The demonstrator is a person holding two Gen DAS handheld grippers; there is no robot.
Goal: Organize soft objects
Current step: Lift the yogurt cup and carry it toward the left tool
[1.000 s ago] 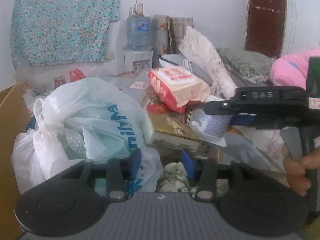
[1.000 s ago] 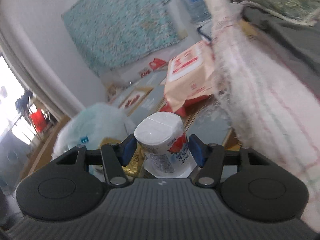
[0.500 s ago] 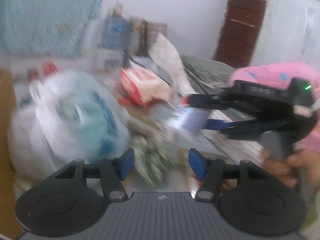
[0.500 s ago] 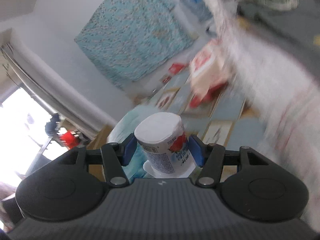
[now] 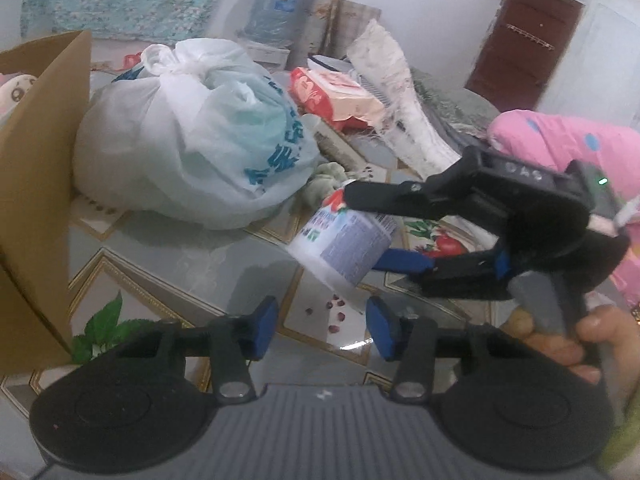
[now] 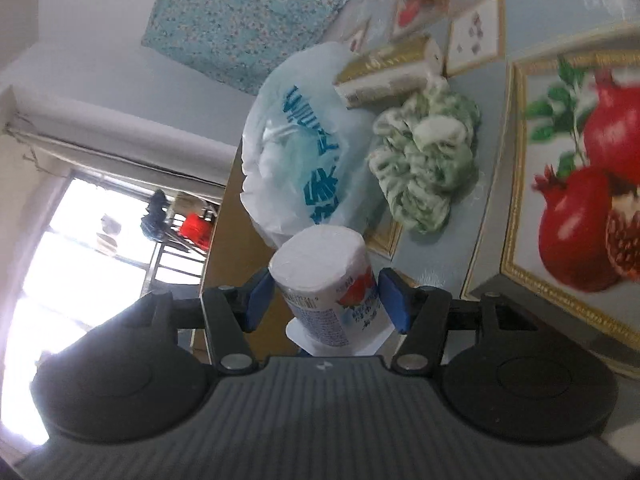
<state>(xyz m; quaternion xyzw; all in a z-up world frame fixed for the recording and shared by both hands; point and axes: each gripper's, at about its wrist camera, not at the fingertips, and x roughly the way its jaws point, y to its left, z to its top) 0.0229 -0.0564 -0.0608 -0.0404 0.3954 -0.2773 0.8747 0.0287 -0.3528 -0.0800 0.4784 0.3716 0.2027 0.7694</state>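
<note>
My right gripper (image 6: 324,298) is shut on a white yogurt cup (image 6: 326,280) with a strawberry label, held above the floor and rolled sideways. In the left wrist view the same cup (image 5: 346,244) sits between the right gripper's fingers (image 5: 404,262), just ahead of my left gripper (image 5: 322,322), which is open and empty. A tied white plastic bag (image 5: 192,136) lies to the left; it also shows in the right wrist view (image 6: 308,148). A green-white scrunched cloth (image 6: 428,160) lies next to it.
A cardboard box (image 5: 36,184) stands at the left. A red-white wipes pack (image 5: 332,94), a pale towel (image 5: 400,100) and a pink polka-dot plush (image 5: 560,140) lie behind. A gold box (image 6: 388,72) lies by the bag. The floor is patterned tile (image 5: 180,264).
My right gripper has lifted the yogurt cup, brought it toward the left and rolled sideways. My left gripper has pulled back and tilted down; the cardboard box has come into view.
</note>
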